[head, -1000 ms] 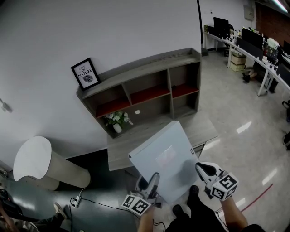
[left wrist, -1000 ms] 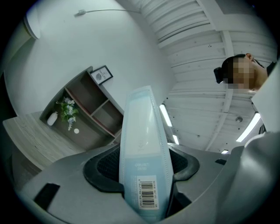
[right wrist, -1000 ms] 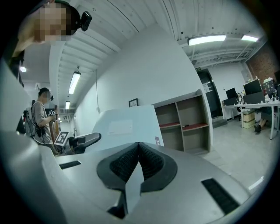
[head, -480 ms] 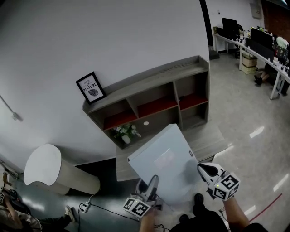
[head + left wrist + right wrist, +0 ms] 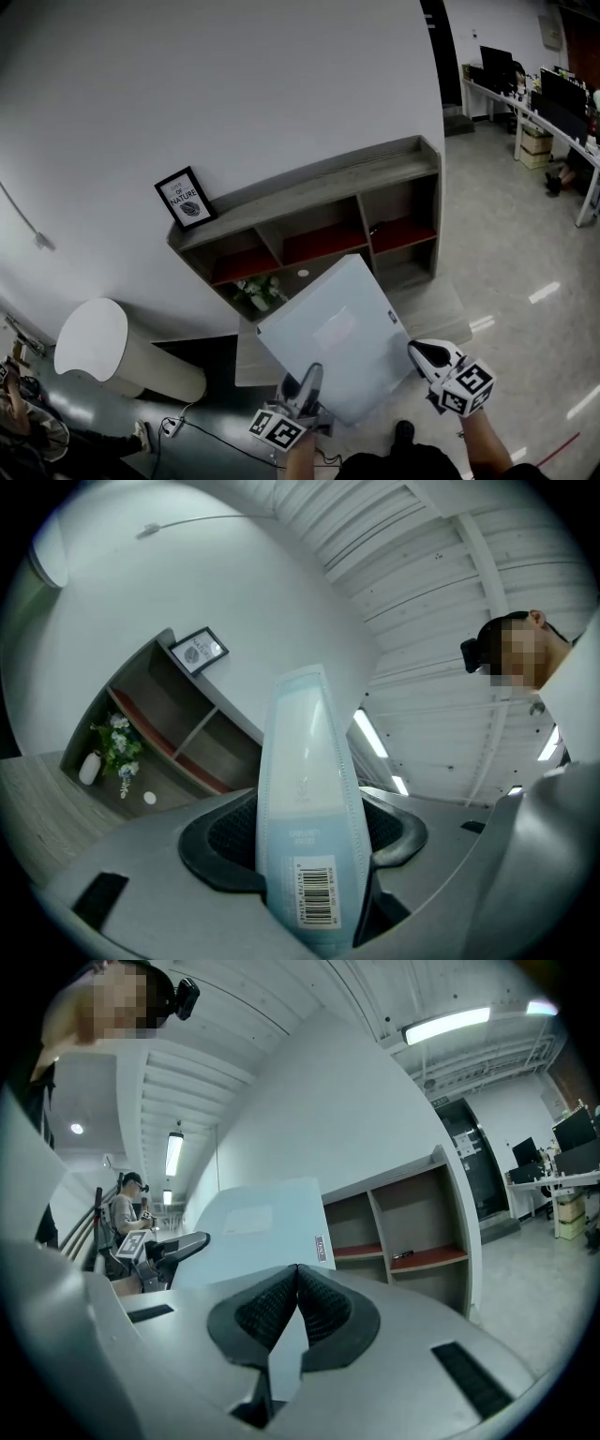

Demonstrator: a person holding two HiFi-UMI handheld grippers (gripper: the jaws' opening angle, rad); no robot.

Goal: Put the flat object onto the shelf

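At the bottom of the head view, the left gripper (image 5: 306, 382) has its fingers clamped on the thick near edge of the flat box (image 5: 328, 336), and the right gripper (image 5: 420, 352) pinches its thin right edge. Held tilted in the air, the box looks light, stiff and smooth, so two spread edge grips suit it. Beyond, at upper centre, stands the shelf (image 5: 309, 192).

A grey wooden shelf (image 5: 309, 190) stands against the white wall, its upper compartments floored in red. A framed picture (image 5: 184, 199) leans on its top at the left end, a vase of flowers (image 5: 260, 292) sits in the lower left bay, and a small dark item (image 5: 376, 228) lies on the right red board. A low wooden platform (image 5: 246, 352) rests before it on the glossy floor (image 5: 525, 272).
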